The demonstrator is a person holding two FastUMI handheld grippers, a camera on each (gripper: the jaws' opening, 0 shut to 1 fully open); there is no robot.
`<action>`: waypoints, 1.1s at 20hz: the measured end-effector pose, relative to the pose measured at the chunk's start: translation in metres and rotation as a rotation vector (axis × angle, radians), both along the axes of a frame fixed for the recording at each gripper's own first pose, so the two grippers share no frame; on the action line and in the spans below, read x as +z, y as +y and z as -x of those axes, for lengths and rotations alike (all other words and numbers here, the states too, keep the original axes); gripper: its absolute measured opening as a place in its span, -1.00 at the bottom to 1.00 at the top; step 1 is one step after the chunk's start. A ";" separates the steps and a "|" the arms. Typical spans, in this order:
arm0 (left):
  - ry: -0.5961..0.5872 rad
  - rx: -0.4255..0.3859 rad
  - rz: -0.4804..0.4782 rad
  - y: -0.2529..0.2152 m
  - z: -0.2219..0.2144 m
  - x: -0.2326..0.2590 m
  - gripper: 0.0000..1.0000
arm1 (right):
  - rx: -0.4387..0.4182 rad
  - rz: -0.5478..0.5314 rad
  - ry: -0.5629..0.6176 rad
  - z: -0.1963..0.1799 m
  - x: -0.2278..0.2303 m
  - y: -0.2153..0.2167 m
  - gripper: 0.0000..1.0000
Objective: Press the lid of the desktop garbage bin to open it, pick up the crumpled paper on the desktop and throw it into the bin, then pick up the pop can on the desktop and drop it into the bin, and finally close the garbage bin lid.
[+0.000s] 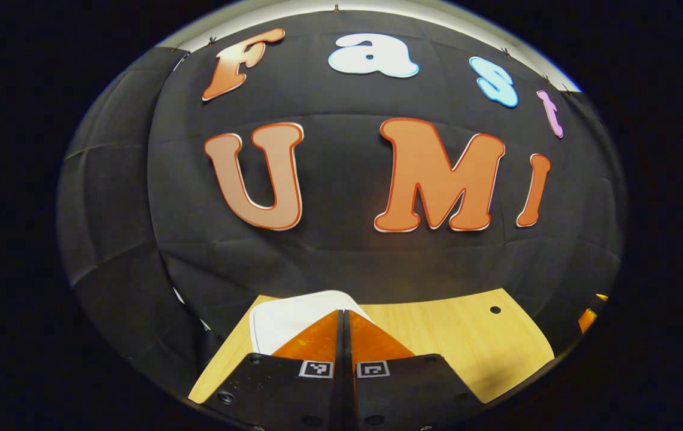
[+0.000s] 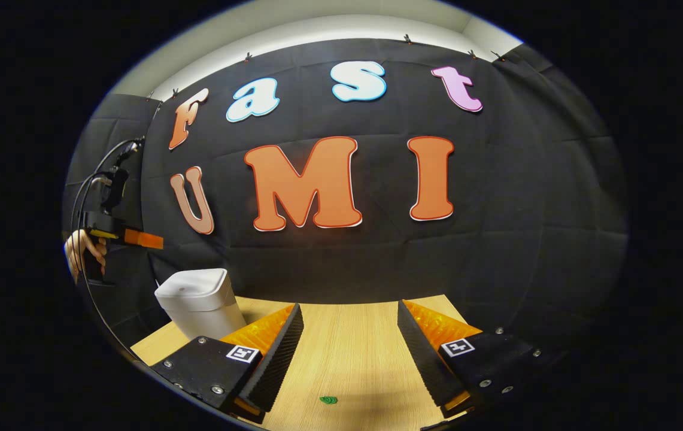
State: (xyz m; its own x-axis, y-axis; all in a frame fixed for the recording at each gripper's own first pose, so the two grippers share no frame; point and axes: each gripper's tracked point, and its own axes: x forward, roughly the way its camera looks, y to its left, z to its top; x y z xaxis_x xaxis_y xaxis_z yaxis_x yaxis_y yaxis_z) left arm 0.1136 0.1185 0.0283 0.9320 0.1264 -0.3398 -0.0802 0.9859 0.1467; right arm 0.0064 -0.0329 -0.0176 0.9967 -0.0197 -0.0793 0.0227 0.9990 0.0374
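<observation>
The white garbage bin (image 2: pixel 200 302) stands on the wooden table (image 2: pixel 347 341) at the left, its lid down. In the left gripper view the bin's white lid (image 1: pixel 284 320) lies just below and ahead of my left gripper (image 1: pixel 344 314), whose fingers are pressed together with nothing between them. That same left gripper (image 2: pixel 146 240) hangs in the air above the bin in the right gripper view, held by a hand (image 2: pixel 81 248). My right gripper (image 2: pixel 350 314) is low over the table with its fingers wide apart and nothing between them.
A small green scrap (image 2: pixel 328 400) lies on the table between the right gripper's fingers. A small dark hole (image 1: pixel 495 310) marks the tabletop at the right. The table ends at the black cloth wall behind. Cables (image 2: pixel 87 191) hang from the left gripper.
</observation>
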 end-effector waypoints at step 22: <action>0.232 0.103 0.093 0.048 -0.016 -0.126 -1.00 | 0.004 -0.066 0.048 -0.008 -0.019 0.001 0.89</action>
State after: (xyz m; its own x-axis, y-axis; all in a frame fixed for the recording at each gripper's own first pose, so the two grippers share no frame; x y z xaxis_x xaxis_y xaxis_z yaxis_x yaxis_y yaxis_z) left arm 0.1295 0.1663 -0.0973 0.8118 0.1748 -0.5572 -0.1558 0.9844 0.0818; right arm 0.0140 -0.0318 -0.0370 0.9917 -0.0087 -0.1280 0.0219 0.9945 0.1020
